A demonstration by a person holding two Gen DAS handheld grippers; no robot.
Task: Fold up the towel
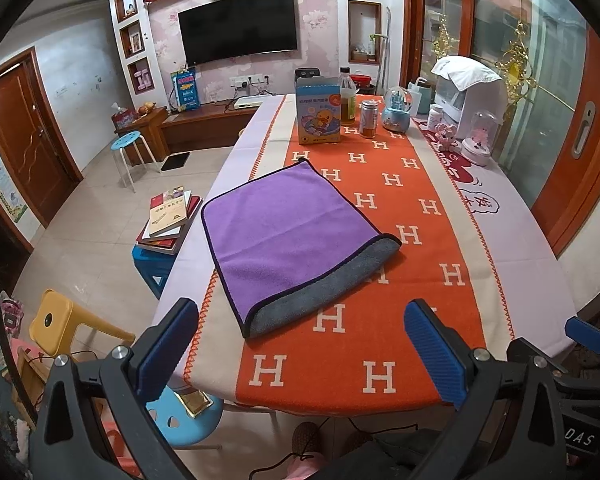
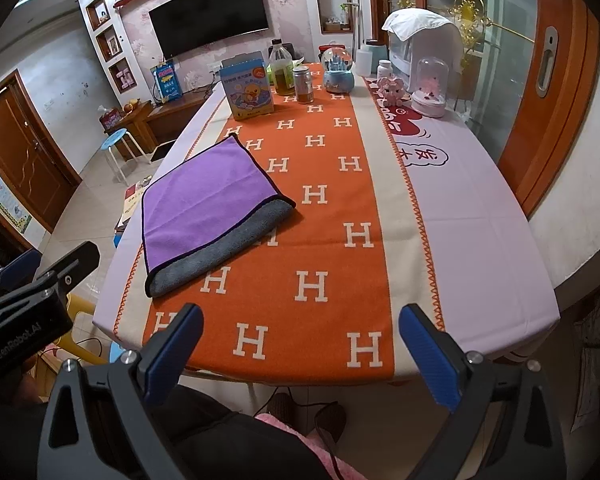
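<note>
- Left wrist view: folded purple towel [image 1: 284, 232], fuzzy grey underside showing, lies near the surface's [image 1: 512, 240] left edge; left gripper [image 1: 300, 344] fingers wide apart, empty.
- Right wrist view alone shows right gripper [image 2: 300, 352], ribbed blue fingers [image 2: 432, 364] spread, empty.

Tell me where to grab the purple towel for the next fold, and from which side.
Take the purple towel at its near corners, coming in low from the table's near edge. It lies flat, already folded once, with the gray underside peeking out there, so both layers get pinched together. The left gripper and right gripper are open and clear of it.
</note>
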